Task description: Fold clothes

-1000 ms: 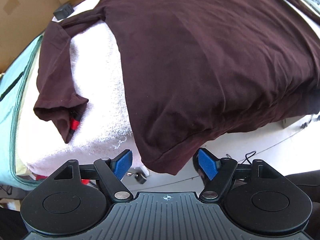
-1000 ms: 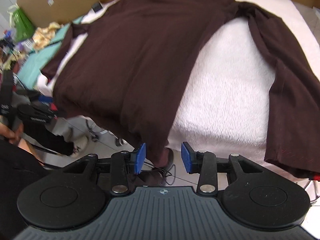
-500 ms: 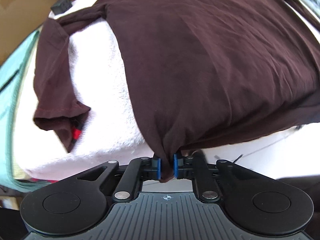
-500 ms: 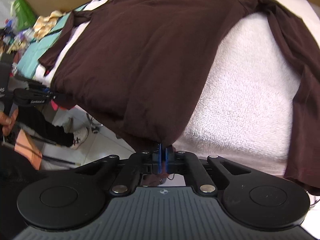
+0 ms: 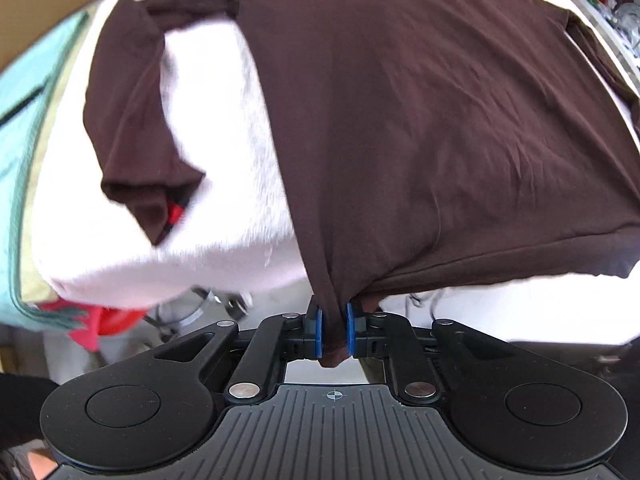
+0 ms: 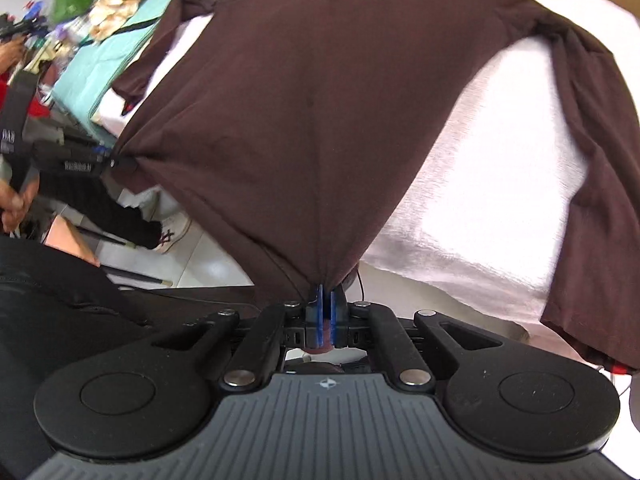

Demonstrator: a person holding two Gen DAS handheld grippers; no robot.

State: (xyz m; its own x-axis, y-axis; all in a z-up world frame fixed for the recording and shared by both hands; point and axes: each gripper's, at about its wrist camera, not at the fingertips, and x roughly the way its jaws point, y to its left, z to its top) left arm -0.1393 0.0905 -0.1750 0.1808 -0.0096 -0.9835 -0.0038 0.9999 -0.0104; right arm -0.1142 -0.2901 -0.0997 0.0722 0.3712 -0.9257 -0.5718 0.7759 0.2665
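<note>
Now, shirt: the dark brown long-sleeved shirt (image 5: 420,120) lies spread over a white towel-covered surface (image 5: 224,160), its near hem lifted off the edge.
Left gripper: the left gripper (image 5: 332,330) has its blue pads clamped on the hem's left corner.
Right gripper: the right gripper (image 6: 325,322) is pinched tight on the hem's right corner (image 6: 320,264).
Sleeves: one sleeve (image 5: 132,120) lies folded at left; the other (image 6: 592,184) trails down the right side.
Surroundings: a teal cloth (image 6: 108,60) lies far left, cardboard (image 5: 48,8) beyond; a person's hand (image 6: 12,200) and white shoe (image 6: 172,228) show at left.
</note>
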